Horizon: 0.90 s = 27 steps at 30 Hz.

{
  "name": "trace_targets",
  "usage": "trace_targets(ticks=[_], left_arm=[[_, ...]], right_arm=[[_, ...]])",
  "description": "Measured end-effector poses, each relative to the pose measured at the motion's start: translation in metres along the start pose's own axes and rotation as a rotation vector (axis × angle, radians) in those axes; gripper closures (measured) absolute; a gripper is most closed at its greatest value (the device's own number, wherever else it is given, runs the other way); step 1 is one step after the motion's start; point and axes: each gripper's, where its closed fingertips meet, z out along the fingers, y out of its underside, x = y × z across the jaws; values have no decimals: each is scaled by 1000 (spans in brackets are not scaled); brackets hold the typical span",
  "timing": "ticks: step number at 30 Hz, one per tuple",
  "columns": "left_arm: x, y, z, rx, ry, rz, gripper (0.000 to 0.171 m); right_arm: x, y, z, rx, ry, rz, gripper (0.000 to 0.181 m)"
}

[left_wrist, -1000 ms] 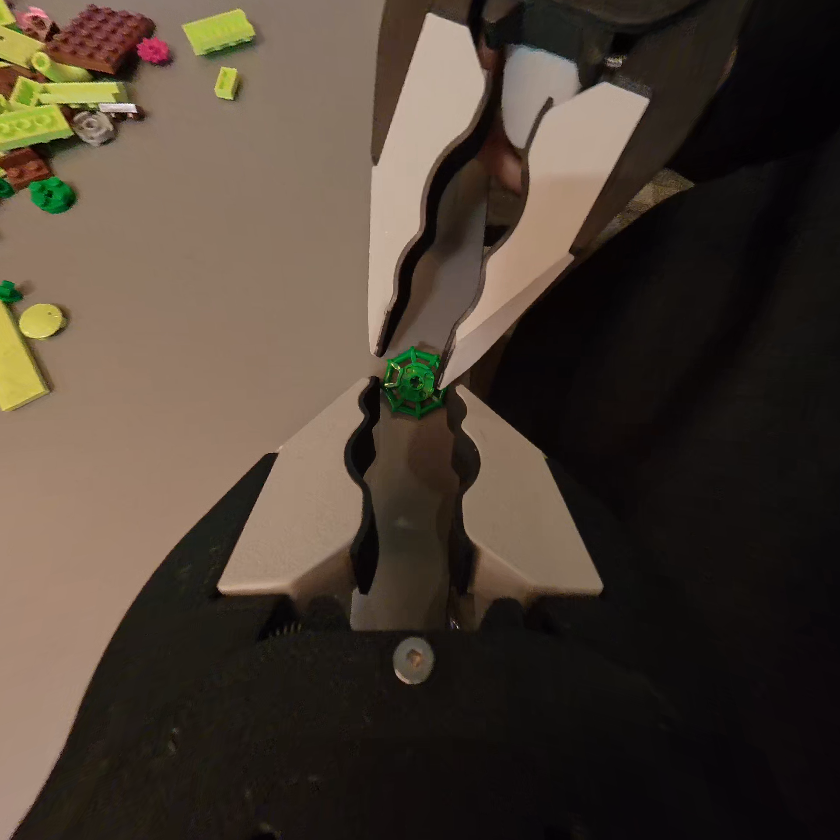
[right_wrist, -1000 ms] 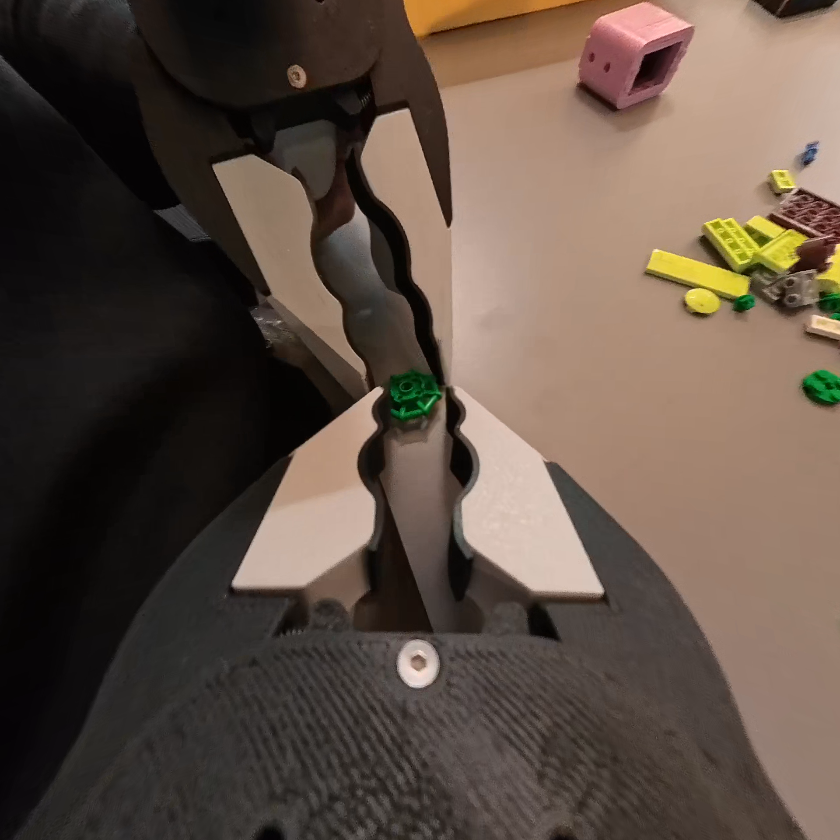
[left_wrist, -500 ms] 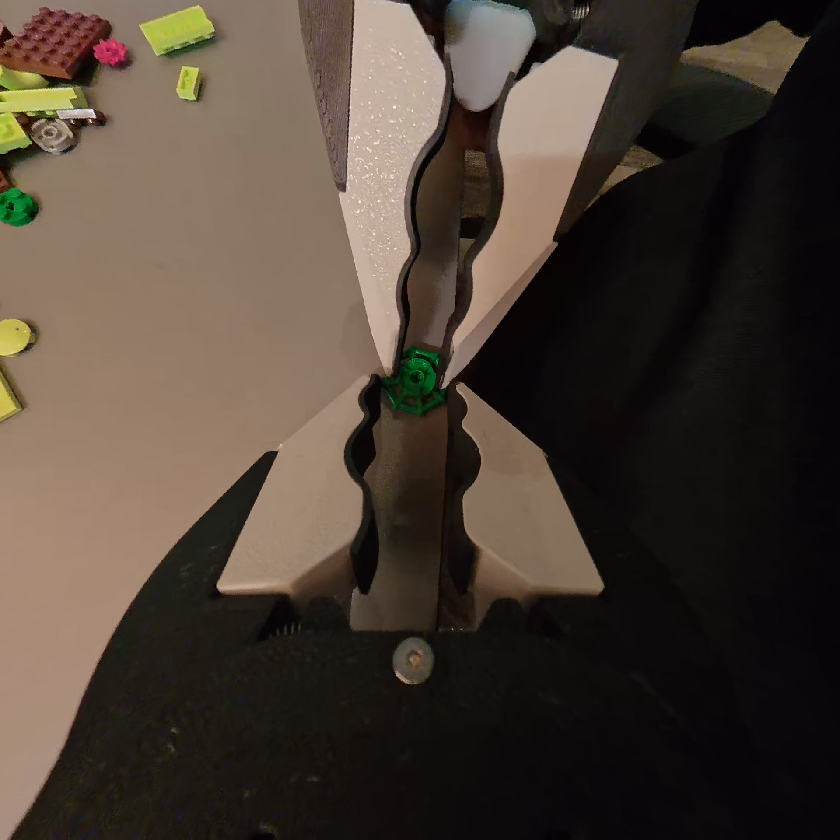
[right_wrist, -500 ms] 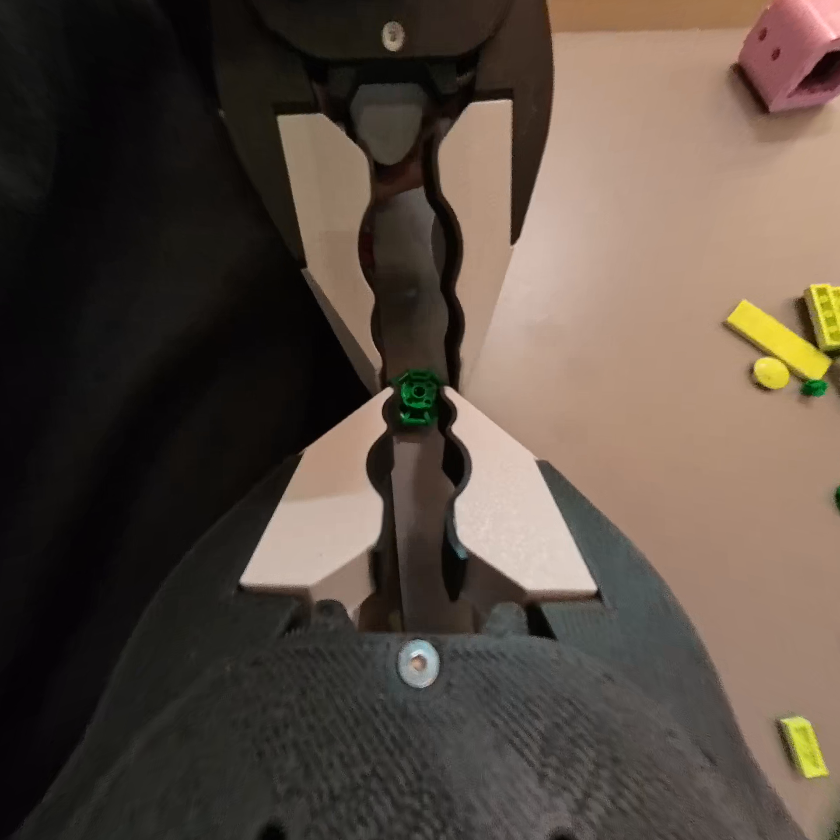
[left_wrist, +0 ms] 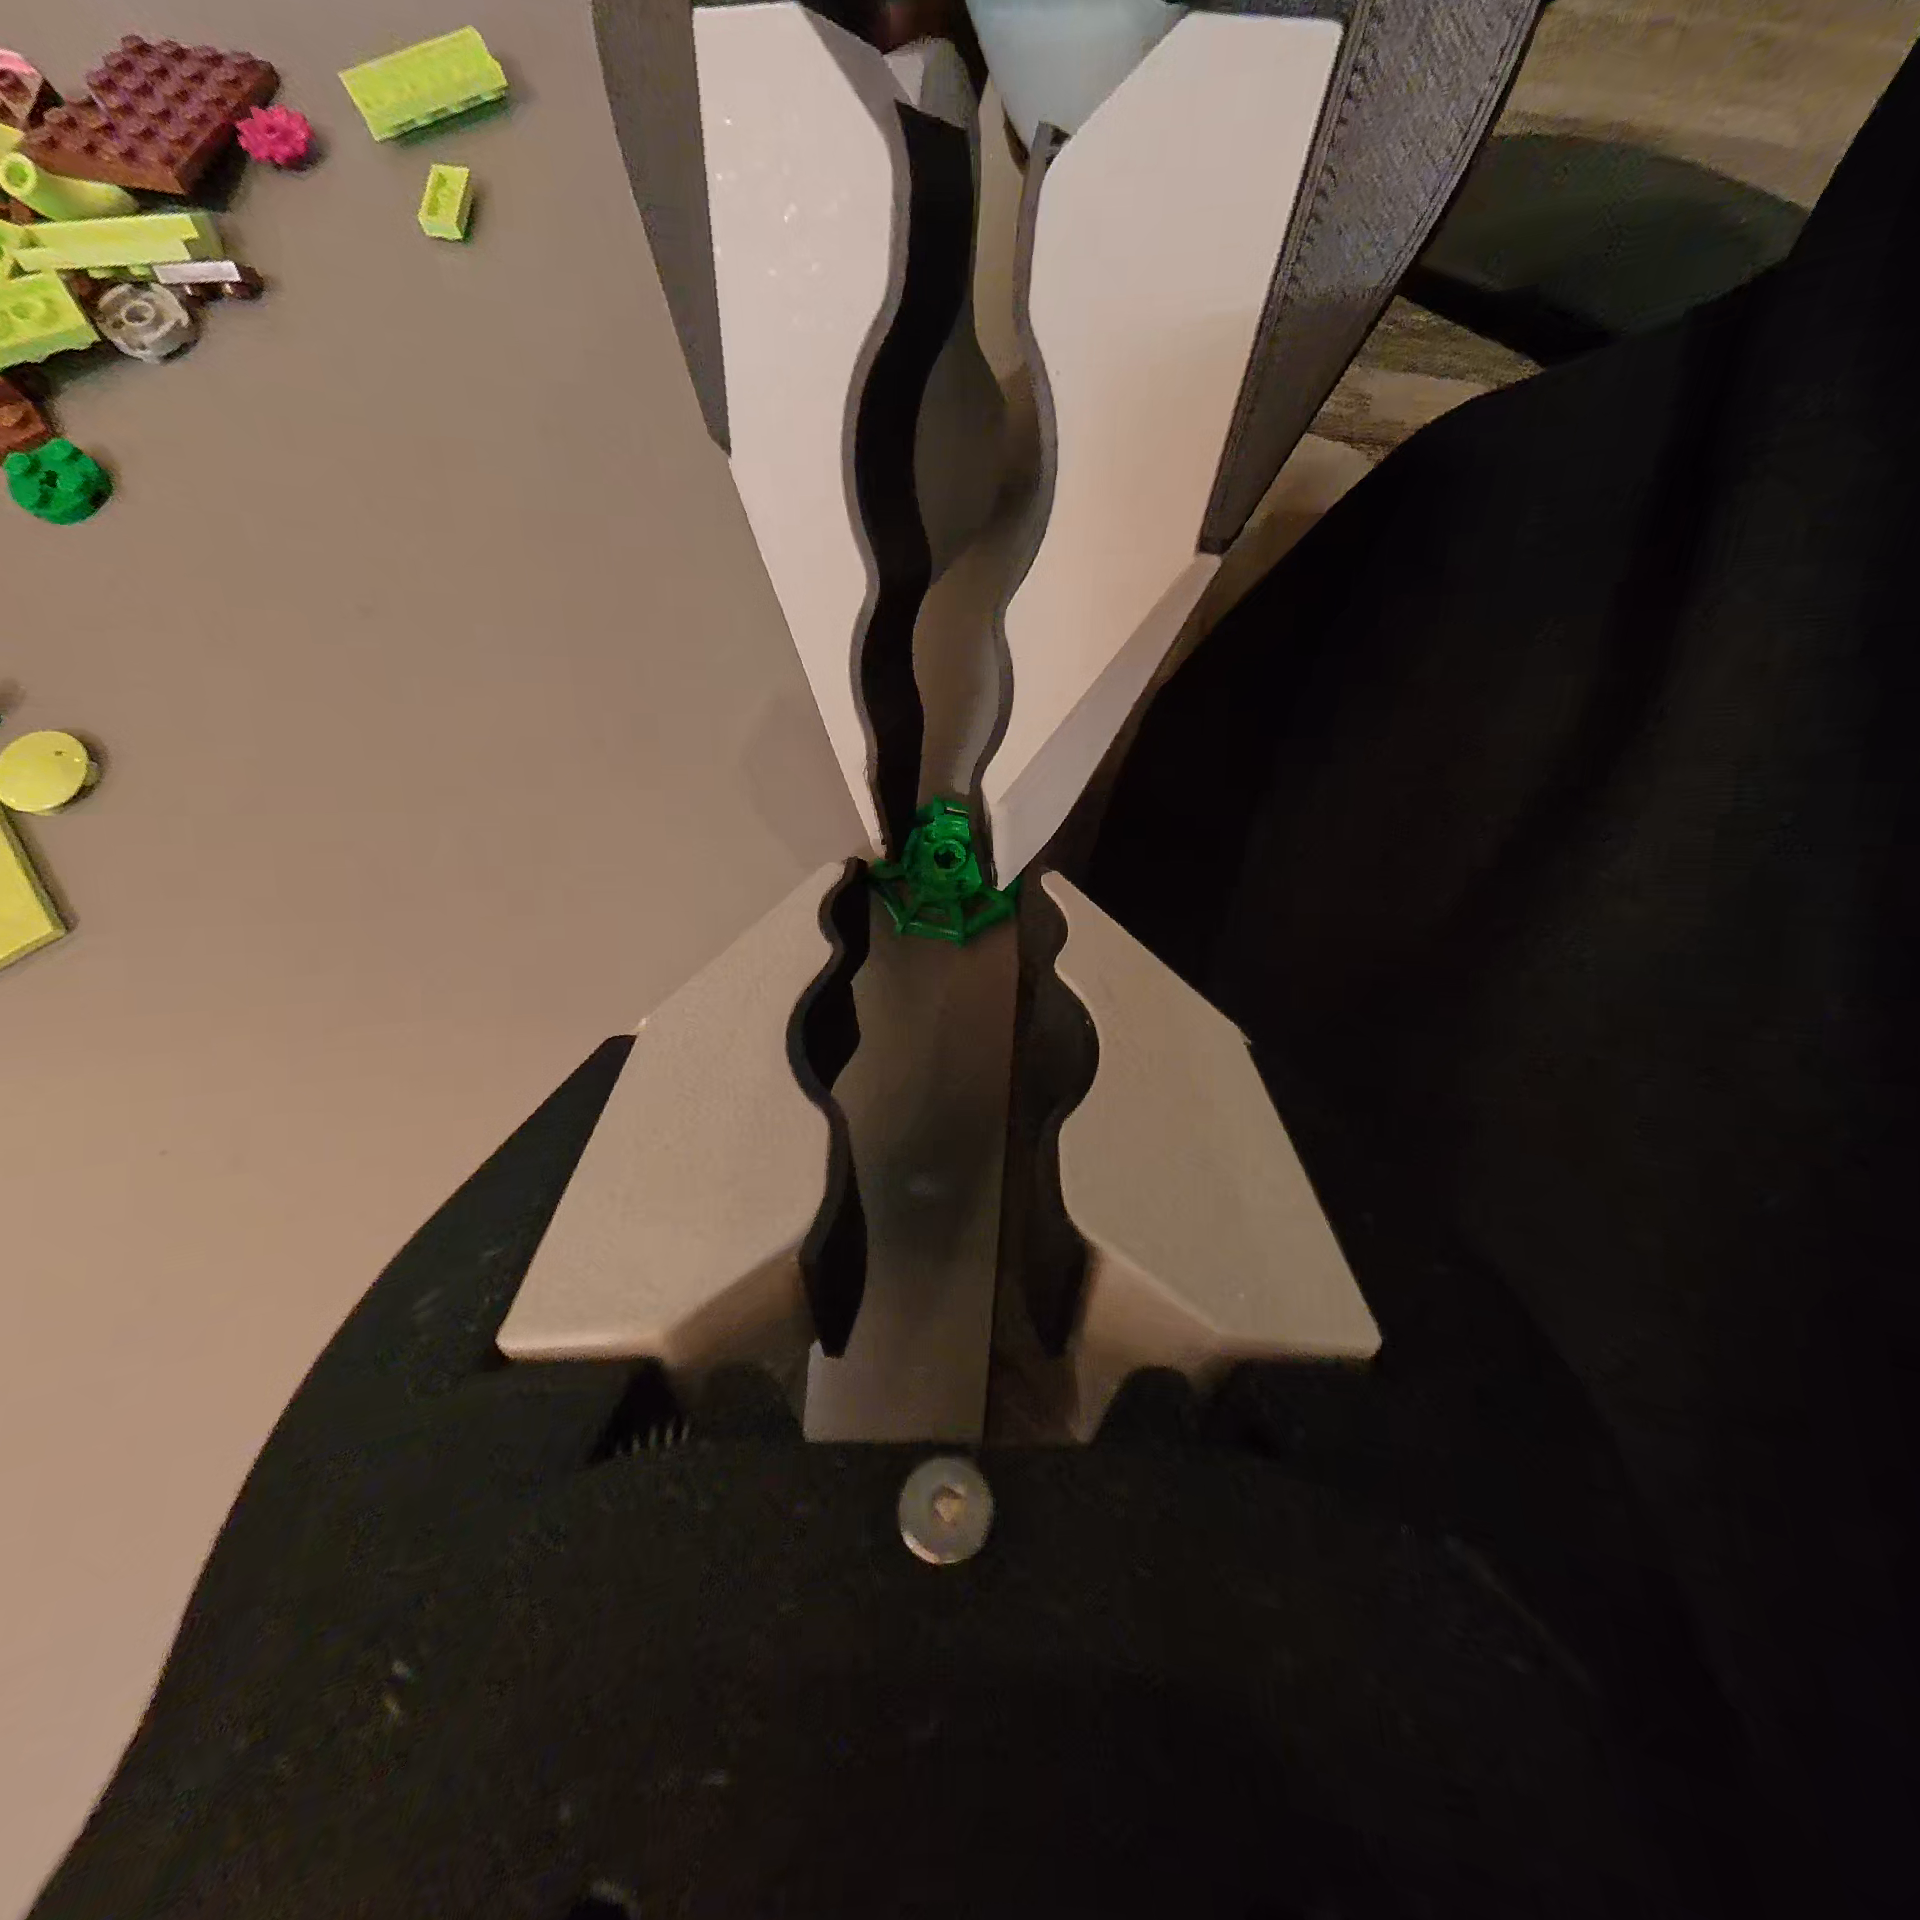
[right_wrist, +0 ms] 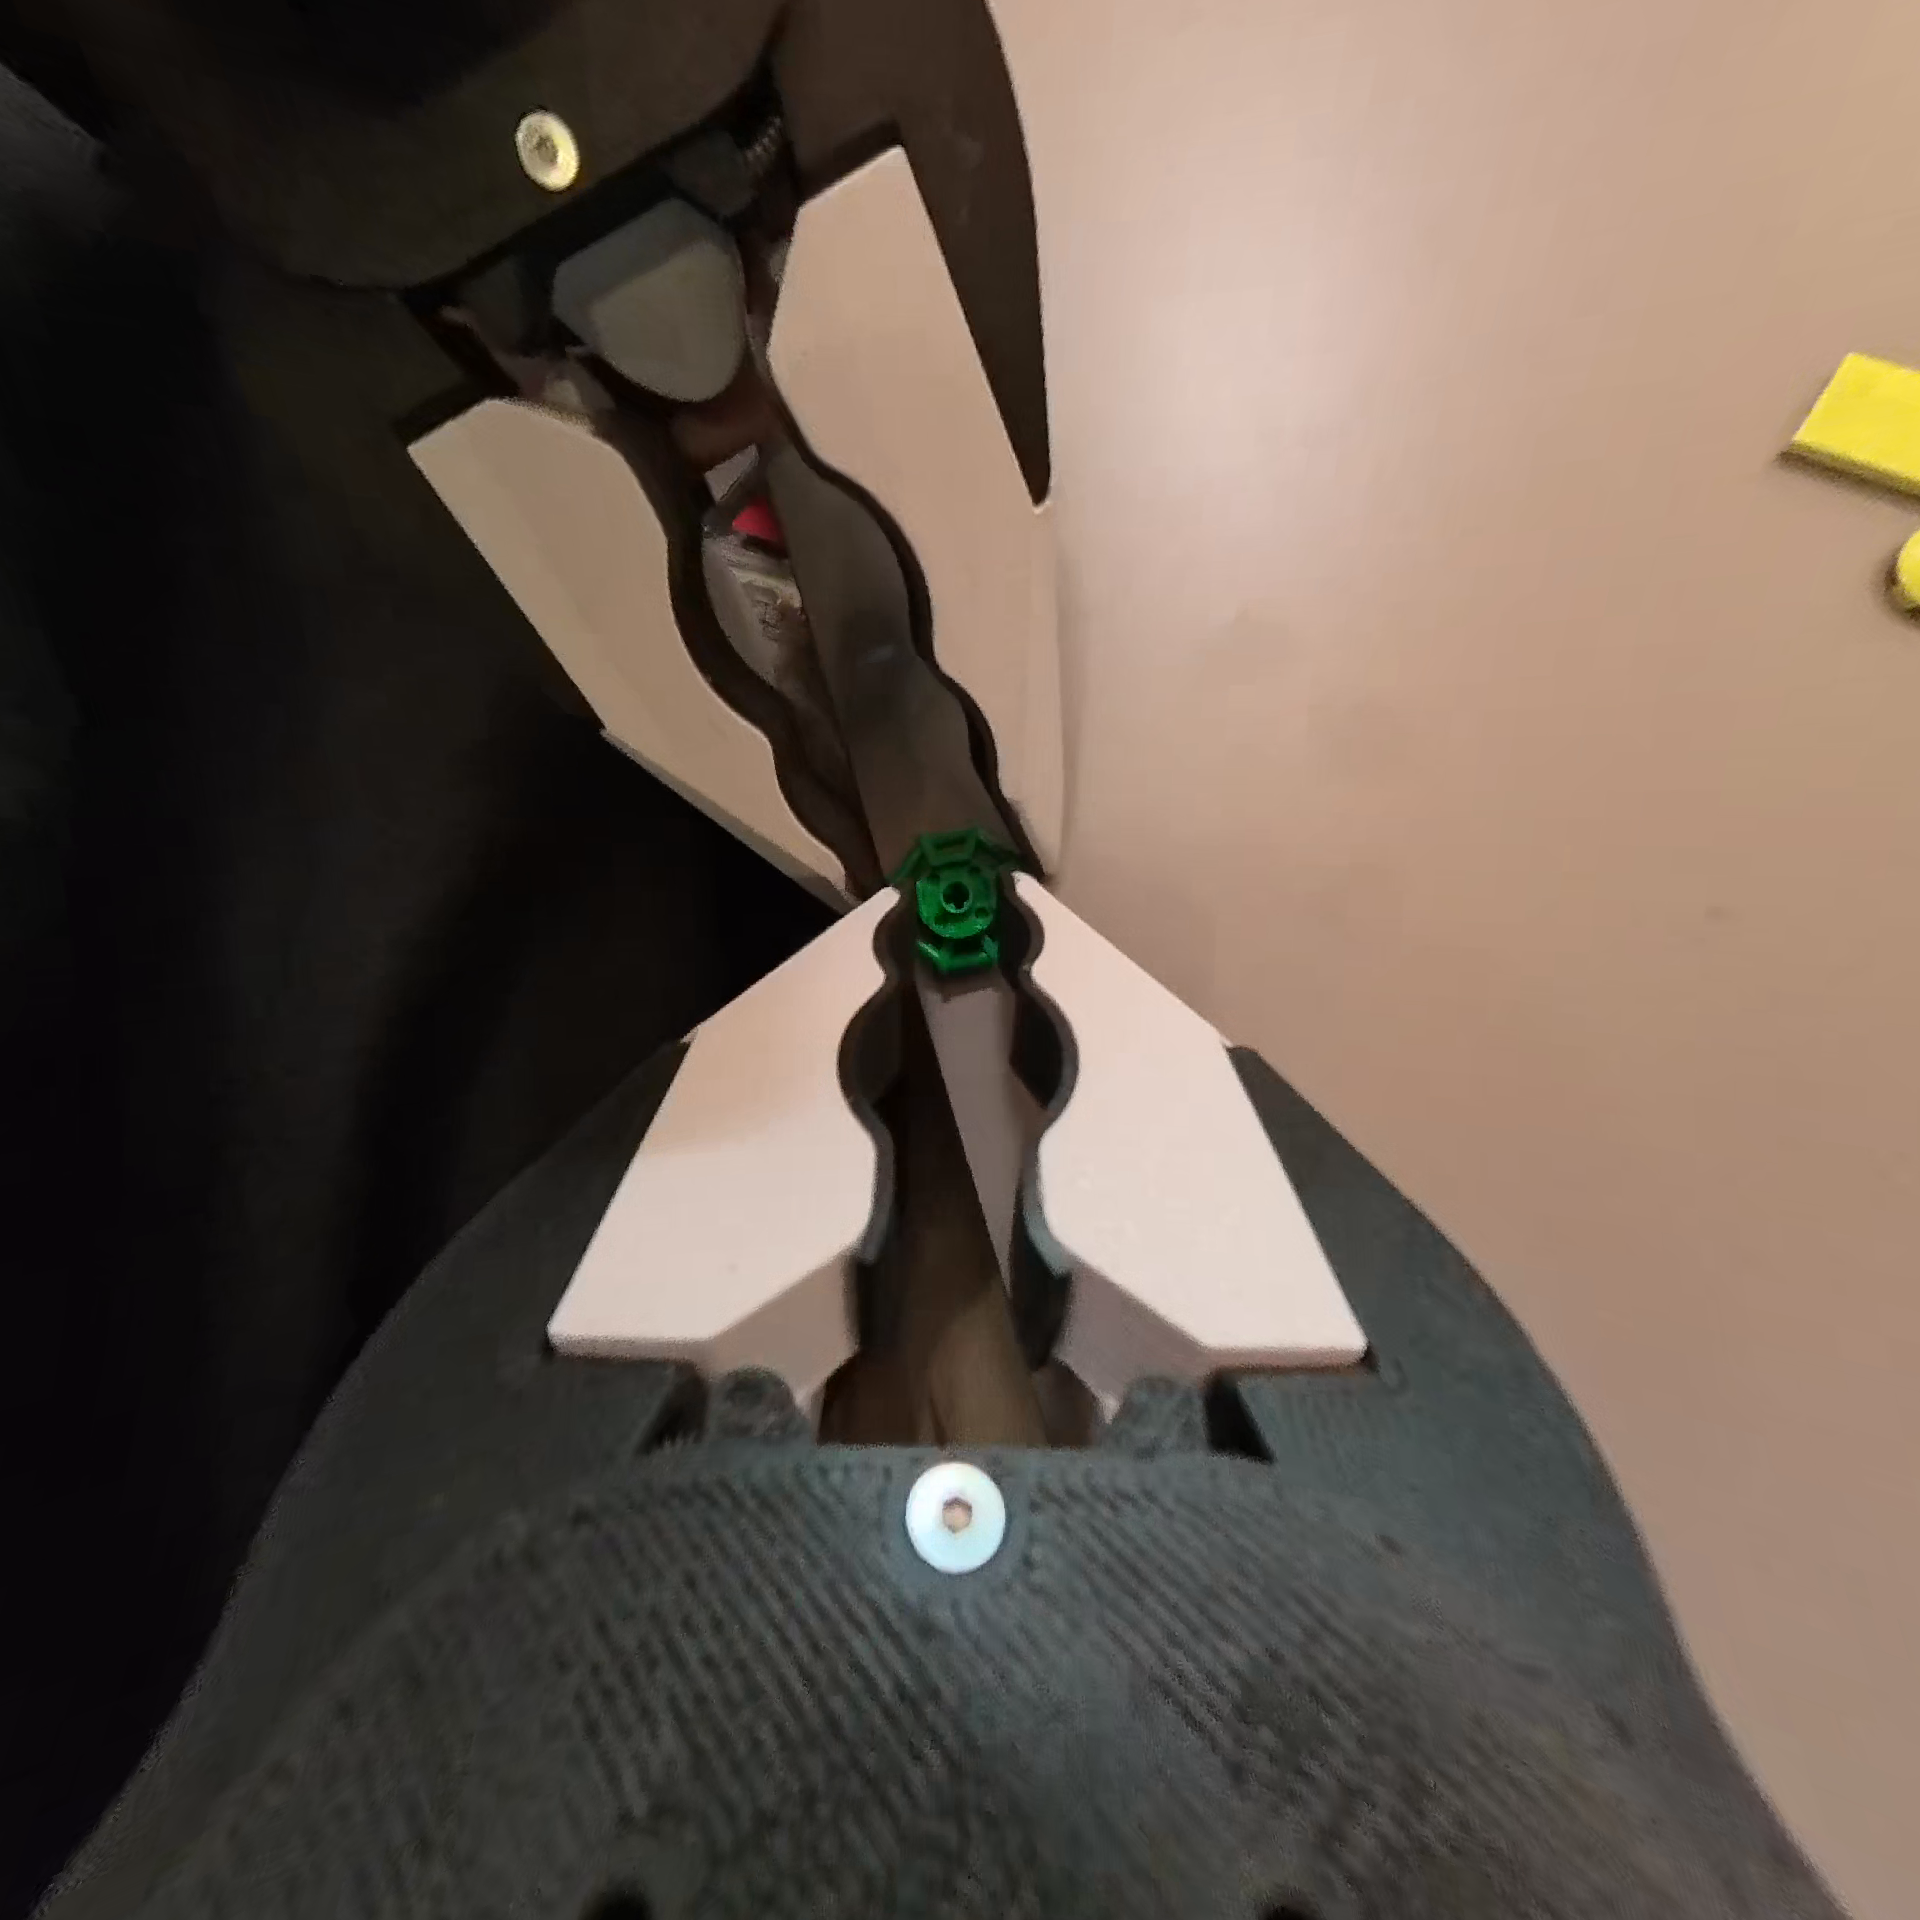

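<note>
Gripping: left gripper (left_wrist: 940, 883) and right gripper (right_wrist: 956, 914) meet tip to tip above the table edge, both pinching one small green web-shaped piece (left_wrist: 940, 883).
Left tool state: its pale fingers (left_wrist: 717, 1143) stand narrow, closed on the lower rim of the green piece.
Right tool state: its fingers (right_wrist: 748, 1132) are likewise drawn narrow, clamped on the piece's round hub, which faces the right wrist camera.
Green piece: held in the air between the four fingertips, over the grey table (left_wrist: 416, 727) near its edge; it touches no other brick.
Opposing view: in the left wrist view the right gripper reaches down from the top of the frame, its wavy inner edges nearly together.
Brick pile: at the far left of the left wrist view lie a brown studded plate (left_wrist: 156, 125), lime-green bricks (left_wrist: 421, 68), a small pink flower piece (left_wrist: 275, 135), a clear round stud (left_wrist: 140, 317), a dark green round piece (left_wrist: 57, 488) and a yellow-green disc (left_wrist: 42, 771), all well apart from the grippers.
Right side: a yellow flat piece (right_wrist: 1860, 431) lies at the frame's right edge.
Dark area: black fabric (left_wrist: 1558, 935) fills the space beside the table.
</note>
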Motion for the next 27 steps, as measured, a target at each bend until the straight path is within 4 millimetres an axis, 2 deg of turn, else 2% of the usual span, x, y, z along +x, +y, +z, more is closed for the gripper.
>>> trace_targets(ticks=[8, 10, 19, 27], left_arm=[[0, 0, 0, 1, -12, 3, 145], [0, 1, -1, 1, -11, -4, 145], [1, 2, 0, 0, -7, -11, 144], [1, 1, 1, 13, -12, -31, 144]], right_arm=[[-1, 0, 2, -126, 41, -73, 169], [-1, -1, 2, -88, 47, -111, 169], [-1, -4, 1, 178, 110, -10, 170], [0, -5, -2, 275, 76, 11, 170]])
